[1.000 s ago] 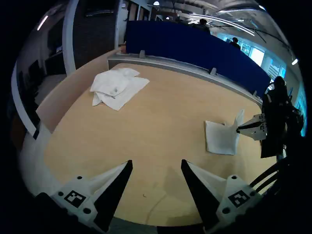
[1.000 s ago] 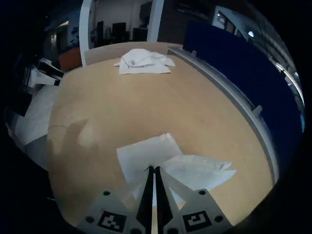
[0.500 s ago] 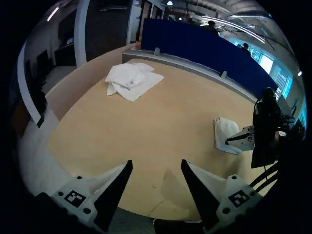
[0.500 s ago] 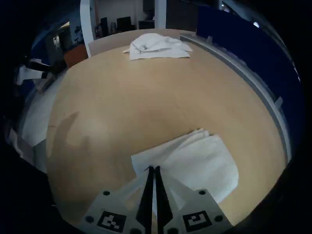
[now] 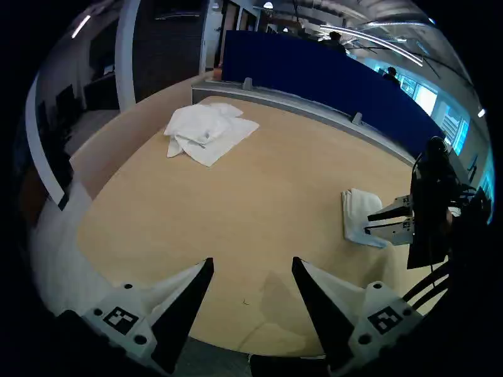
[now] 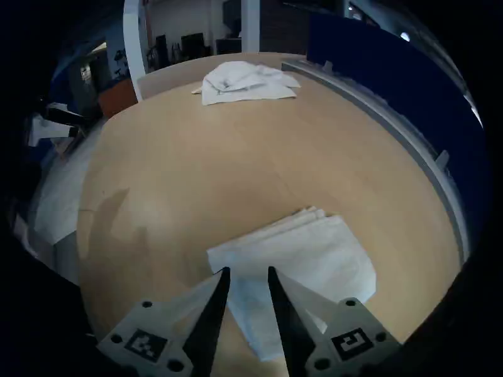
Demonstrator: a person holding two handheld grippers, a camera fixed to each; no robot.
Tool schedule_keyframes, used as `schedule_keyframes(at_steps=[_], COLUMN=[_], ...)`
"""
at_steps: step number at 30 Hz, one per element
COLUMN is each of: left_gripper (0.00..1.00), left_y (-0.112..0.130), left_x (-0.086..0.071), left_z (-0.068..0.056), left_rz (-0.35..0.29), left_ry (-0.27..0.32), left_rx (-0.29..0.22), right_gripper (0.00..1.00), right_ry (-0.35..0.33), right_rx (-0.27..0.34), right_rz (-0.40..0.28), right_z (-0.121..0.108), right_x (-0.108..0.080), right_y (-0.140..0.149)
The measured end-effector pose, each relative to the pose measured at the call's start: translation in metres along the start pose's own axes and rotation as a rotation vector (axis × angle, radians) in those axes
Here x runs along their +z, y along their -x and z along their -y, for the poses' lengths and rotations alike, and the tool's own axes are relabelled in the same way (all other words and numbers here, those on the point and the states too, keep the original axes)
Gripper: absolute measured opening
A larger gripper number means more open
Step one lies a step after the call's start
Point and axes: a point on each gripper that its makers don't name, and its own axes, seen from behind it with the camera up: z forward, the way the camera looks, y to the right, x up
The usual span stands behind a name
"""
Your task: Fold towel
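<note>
- Right gripper (image 6: 248, 276) fingers stand narrowly parted over a folded, soft white towel (image 6: 308, 251) on the smooth wooden bench (image 6: 188, 157).
- Left gripper (image 5: 251, 267) fingers spread wide, empty.

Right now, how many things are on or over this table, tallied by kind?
Folded towels: 1, the folded towel by the right tool.
Crumpled towel heaps: 1, the crumpled heap at the far end.
Tools: 2, the left tool and the right tool, both open.
Total: 4
</note>
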Motion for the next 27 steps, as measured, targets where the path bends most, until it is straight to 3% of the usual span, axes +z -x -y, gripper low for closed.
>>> schedule_keyframes(at_steps=[3,27], left_gripper=[0.92,0.92], left_y=[-0.001,-0.004], left_x=[0.0,0.005], left_z=[0.0,-0.014], left_rz=[-0.002,0.0], left_ry=[0.0,0.019], left_rx=[0.0,0.01], right_gripper=[0.63,0.64], right_ry=[0.009,0.099], right_rx=[0.003,0.109], right_rz=[0.002,0.051], right_z=[-0.001,-0.017], right_x=[-0.004,-0.049], right_y=[0.004,0.075])
